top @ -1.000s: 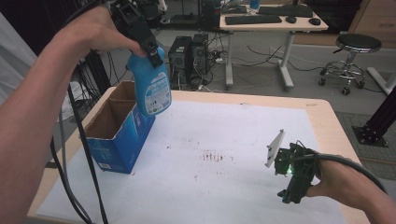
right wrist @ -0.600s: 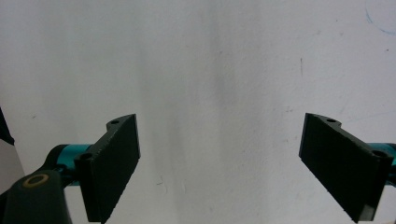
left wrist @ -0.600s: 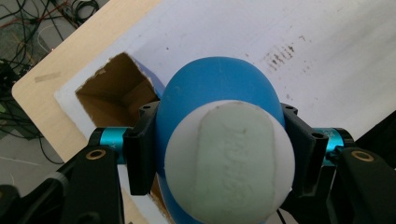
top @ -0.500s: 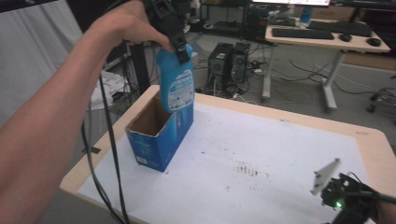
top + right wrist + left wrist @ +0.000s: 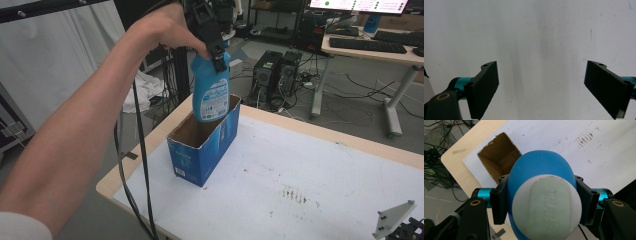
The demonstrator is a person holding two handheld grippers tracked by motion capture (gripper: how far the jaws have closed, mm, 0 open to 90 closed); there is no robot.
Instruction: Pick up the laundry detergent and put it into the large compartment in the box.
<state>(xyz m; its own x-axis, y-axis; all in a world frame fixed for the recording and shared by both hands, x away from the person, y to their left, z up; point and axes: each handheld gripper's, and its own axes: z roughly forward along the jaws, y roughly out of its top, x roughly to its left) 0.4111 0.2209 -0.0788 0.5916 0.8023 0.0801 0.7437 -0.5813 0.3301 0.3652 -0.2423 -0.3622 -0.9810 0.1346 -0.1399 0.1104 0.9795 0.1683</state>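
One blue bottle (image 5: 211, 92) is hanging upright over the open cardboard box (image 5: 202, 150), the left gripper (image 5: 218, 54) pinching its neck; the right gripper (image 5: 541, 92) is idling spread wide. Rigid, smooth plastic probably slips; the neck suits gripping.

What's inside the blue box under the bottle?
The blue box is open on top. Its brown cardboard walls show, with nothing lying in the part you can see. The blue bottle, held by the left gripper, hangs over the opening and covers the rest, so the far end and bottom stay hidden.

Right claw (image 5: 407, 231) cut off at corner
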